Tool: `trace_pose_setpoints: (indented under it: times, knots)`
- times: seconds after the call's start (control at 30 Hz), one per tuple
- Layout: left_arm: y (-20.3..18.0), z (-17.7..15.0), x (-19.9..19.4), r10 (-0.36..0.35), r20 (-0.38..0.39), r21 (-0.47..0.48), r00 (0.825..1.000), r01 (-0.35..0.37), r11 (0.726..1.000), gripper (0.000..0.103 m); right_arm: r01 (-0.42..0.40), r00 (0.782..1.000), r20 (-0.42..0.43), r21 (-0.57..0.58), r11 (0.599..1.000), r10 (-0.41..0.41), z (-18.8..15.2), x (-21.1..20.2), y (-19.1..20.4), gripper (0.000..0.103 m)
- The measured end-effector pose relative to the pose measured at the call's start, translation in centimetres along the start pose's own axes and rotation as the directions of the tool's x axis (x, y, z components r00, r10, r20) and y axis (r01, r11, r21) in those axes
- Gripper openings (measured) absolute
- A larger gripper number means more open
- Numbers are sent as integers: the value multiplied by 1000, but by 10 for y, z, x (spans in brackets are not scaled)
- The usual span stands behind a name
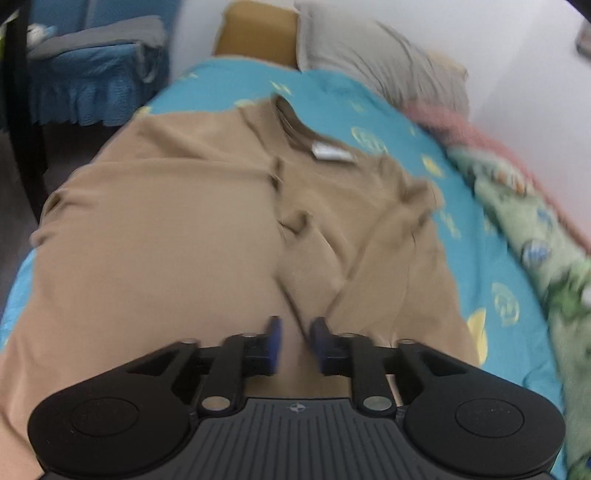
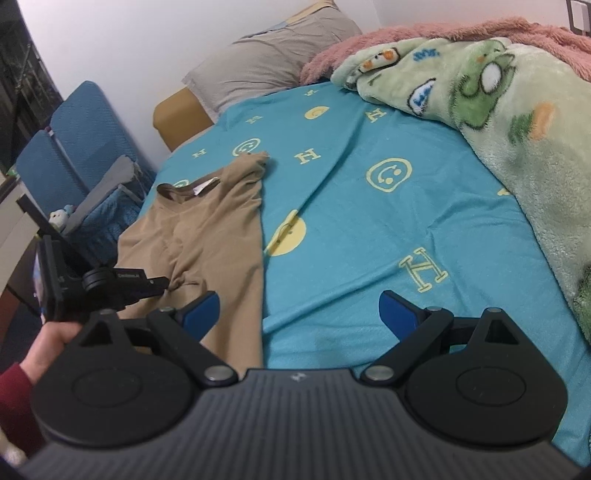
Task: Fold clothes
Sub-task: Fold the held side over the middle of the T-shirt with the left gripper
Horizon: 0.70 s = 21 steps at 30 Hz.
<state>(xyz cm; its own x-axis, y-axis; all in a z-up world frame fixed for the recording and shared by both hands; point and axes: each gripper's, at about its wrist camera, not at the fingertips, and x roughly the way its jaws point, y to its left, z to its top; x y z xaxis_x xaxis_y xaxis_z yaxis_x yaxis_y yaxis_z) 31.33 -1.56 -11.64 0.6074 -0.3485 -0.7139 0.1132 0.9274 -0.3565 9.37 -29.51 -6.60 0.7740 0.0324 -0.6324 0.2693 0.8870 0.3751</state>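
Note:
A tan T-shirt (image 1: 166,221) lies spread on the bed's turquoise sheet (image 1: 443,177), its collar with a white label (image 1: 330,152) at the far end and one side folded over the middle. My left gripper (image 1: 295,325) hovers low over the shirt's near part, blurred, its blue pads parted over a crease and pressing on nothing. In the right wrist view the shirt (image 2: 207,229) is at the left. My right gripper (image 2: 297,299) stands wide open above the sheet (image 2: 369,229), its left finger over the shirt's edge. A hand (image 2: 51,343) holds the left tool's black body (image 2: 110,284).
A green cartoon blanket (image 2: 517,110) and a pink one (image 2: 480,29) are heaped along the bed's right side. At the head lies a grey pillow (image 2: 273,62). Blue chairs (image 2: 66,147) stand off the bed's left edge.

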Motion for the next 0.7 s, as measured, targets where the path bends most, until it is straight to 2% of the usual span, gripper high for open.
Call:
trace_pose_setpoints:
  times: [0.03, 0.07, 0.13, 0.27, 0.37, 0.43, 0.47, 0.5, 0.53, 0.6, 0.7]
  knots:
    - [4, 5, -1, -8, 31, -22, 999, 8, 1000, 63, 1, 1000, -2, -5, 1000, -1, -1, 1, 1, 95]
    - [8, 11, -3, -15, 62, -43, 998, 17, 999, 67, 3, 1000, -5, -10, 1000, -3, -1, 2, 3, 95]
    - [10, 25, 3, -1, 99, -43, 995, 5, 999, 69, 7, 1000, -11, -21, 1000, -7, -2, 5, 6, 94]
    - [4, 63, 41, 52, 119, 31, 992, -56, 998, 69, 18, 999, -27, -39, 999, -19, -3, 14, 9, 95]
    - [-3, 79, 74, 65, 112, 95, 992, -76, 993, 61, 29, 999, -40, -42, 999, -31, -3, 22, 10, 95]
    - [-10, 82, 91, 40, 92, 134, 995, -53, 990, 23, 34, 998, -49, -47, 998, -36, -4, 26, 12, 95]
    - [-15, 83, 99, 20, 73, 156, 997, -31, 987, 21, 34, 998, -54, -52, 998, -37, -5, 28, 13, 95]
    - [-20, 84, 106, 1, 53, 181, 999, -11, 983, 14, 34, 998, -59, -56, 998, -37, -5, 30, 15, 95]
    - [-27, 85, 110, 10, 51, 223, 999, -21, 975, 3, 30, 997, -63, -62, 998, -34, -6, 32, 17, 95]
    - [-43, 86, 113, 56, 88, 317, 995, -81, 945, 2, 25, 997, -68, -73, 997, -30, -7, 36, 20, 95]
    - [-59, 98, 107, 150, 231, 369, 961, -230, 901, 2, 24, 997, -68, -88, 996, -30, -8, 41, 21, 95]
